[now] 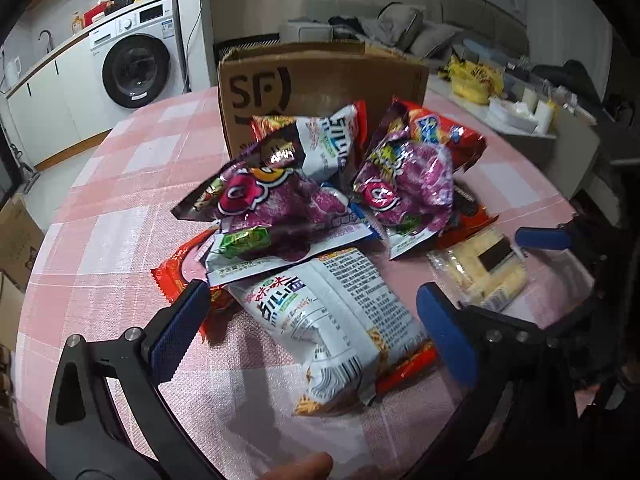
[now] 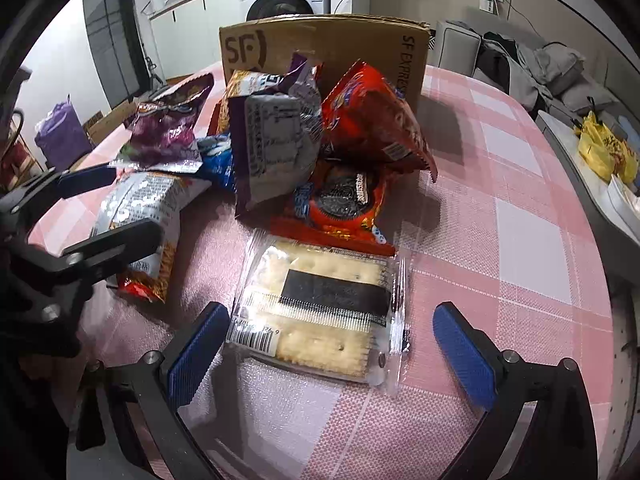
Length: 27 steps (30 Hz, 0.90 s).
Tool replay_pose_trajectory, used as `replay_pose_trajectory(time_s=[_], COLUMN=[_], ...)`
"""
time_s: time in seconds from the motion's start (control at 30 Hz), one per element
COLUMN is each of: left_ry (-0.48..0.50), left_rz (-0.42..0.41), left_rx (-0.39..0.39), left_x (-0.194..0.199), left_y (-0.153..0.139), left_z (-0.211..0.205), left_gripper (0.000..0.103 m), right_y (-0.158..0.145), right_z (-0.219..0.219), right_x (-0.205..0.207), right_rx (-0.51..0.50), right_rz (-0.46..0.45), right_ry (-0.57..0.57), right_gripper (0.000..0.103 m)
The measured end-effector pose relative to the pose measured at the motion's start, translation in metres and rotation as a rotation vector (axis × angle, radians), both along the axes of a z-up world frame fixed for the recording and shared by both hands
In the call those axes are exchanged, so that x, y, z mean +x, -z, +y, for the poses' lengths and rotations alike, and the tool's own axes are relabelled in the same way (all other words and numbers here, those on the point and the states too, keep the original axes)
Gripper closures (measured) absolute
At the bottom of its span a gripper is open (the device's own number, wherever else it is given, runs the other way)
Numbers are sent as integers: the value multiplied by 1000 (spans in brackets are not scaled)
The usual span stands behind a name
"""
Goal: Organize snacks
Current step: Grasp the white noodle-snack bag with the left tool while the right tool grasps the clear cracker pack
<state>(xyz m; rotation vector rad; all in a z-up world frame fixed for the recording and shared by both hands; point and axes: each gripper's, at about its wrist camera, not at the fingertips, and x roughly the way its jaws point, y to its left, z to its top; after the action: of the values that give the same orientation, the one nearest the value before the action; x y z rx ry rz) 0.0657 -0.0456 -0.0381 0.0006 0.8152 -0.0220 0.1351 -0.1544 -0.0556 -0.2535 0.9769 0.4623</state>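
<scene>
Here both tools are spread wide and hold nothing. The left tool [image 1: 312, 320] straddles a white noodle-snack bag [image 1: 336, 320] lying flat on the pink checked bench [image 1: 120, 184]; the bag sits between its two blue pads, with its long axis running roughly along the tool's line of sight, away toward the pile. The right tool [image 2: 324, 344] likewise brackets a clear cracker pack [image 2: 320, 304], which lies flat and just ahead of the pads, neither pad touching it as far as I can tell. That pack's long side runs away from the tool, tilted slightly to the right.

Beyond the two nearest packs the heap rises: two purple bags [image 1: 280, 208] leaning over a blue packet, a red cookie pack [image 2: 340, 200] just behind the crackers, and a red crisp bag [image 2: 372, 124] propped against a cardboard box [image 1: 320, 80] standing open-topped at the far side of the bench. A washing machine [image 1: 136, 60] stands well behind.

The relation that matters most: each pack lies straight ahead of its own tool, so each hand is nearer to a different snack, and the box lies beyond the heap from both. I judge the coming step to be closing on one or both packs across their short width, then lifting over the pile toward the box. The crinkly film may slip or buckle under the pads.
</scene>
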Motion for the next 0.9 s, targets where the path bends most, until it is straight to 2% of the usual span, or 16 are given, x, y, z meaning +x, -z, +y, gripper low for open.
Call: replay_pose_trajectory(time_s=[0.07,0.17,0.23,0.3,0.33,0.4,0.47,0.67,0.8,0.9], left_ry=[-3,11,33,70,85,108,146,180,196,208], left_rz=[27,41,53,63,67,69,68,48,46,27], left_rx=[15,-17,-47,-110,-133,-145,-159,-197,-211,-205], left_x=[6,8,8,9,9,10,11,8,6,-3], left_y=[5,8,12,14,16,17,18,18,13,10], left_z=[0,3,6,10,10,8,6,4,2,2], left_gripper=[1,2,10,26,29,42,51,58,59,59], right_y=[0,1,1,0,0,0,-1,-5,-6,-10], right_z=[0,-1,-3,-4,-4,-3,-4,-1,0,-7], right_x=[1,0,-1,-2,-2,-3,-4,-5,-6,-10], right_rx=[0,-2,-3,-8,-12,-15,-6,40,15,50], right_rz=[0,9,14,28,35,38,29,18,-10,-12], right_ry=[-5,-8,-20,-26,-26,-24,-18,-15,0,-10], right_gripper=[0,0,0,0,0,1,0,3,20,34])
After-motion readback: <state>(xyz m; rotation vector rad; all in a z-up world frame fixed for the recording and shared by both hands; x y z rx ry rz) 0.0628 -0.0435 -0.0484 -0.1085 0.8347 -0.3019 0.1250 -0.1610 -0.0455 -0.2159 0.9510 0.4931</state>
